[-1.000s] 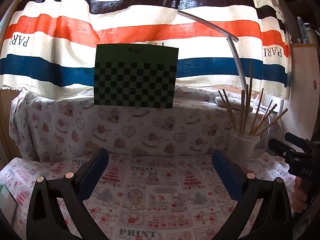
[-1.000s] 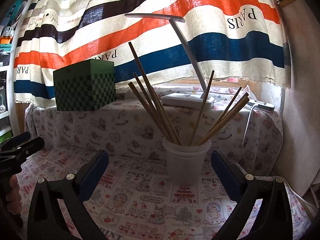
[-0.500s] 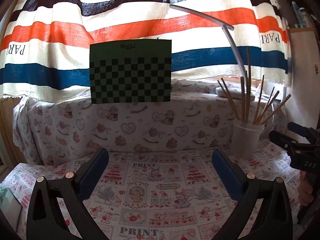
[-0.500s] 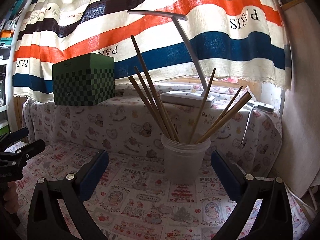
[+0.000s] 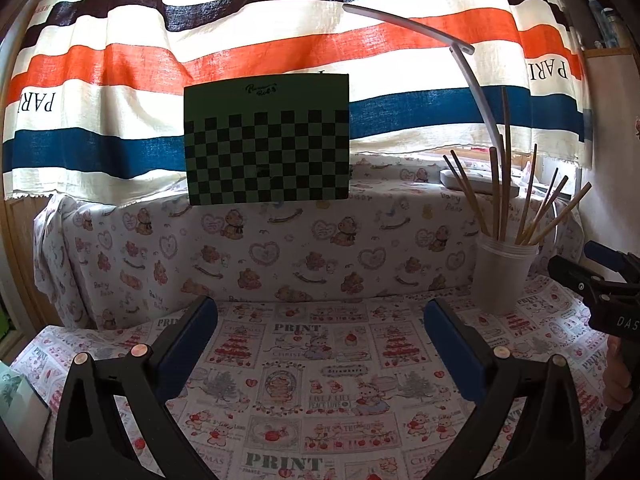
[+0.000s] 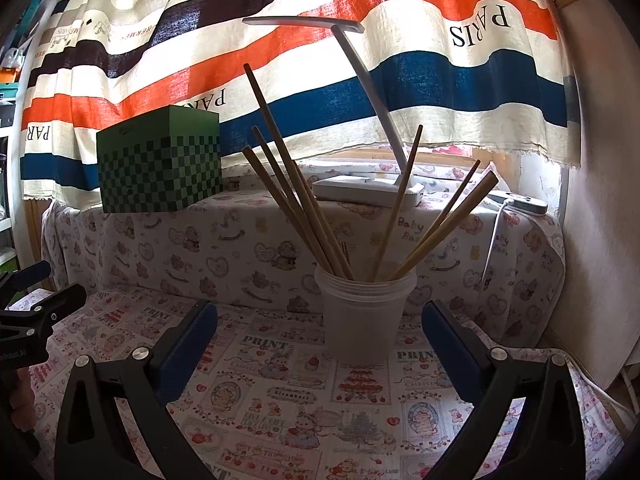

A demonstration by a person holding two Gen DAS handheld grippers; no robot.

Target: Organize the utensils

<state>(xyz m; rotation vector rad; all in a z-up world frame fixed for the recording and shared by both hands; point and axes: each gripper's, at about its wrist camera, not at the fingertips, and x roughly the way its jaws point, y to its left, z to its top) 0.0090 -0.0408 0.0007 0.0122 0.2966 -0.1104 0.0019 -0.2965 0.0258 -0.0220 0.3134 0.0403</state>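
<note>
A translucent cup (image 6: 362, 314) holds upright chopsticks (image 6: 298, 200), just ahead of my right claw (image 6: 320, 340); both it and my left claw (image 5: 320, 340) gape empty.

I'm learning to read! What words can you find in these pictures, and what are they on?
"PARIS": striped cloth hanging behind, mirrored.
"HERMES": same cloth's top edge.
"PRINT": cartoon-patterned tablecloth.
"Strawberry": tablecloth, small label.
"Baby Bear": teddy-bear cloth over the ledge.
"DAS": black right gripper, cut off at the frame edge.
Script logo on the green checkered box: too blurred to read.
</note>
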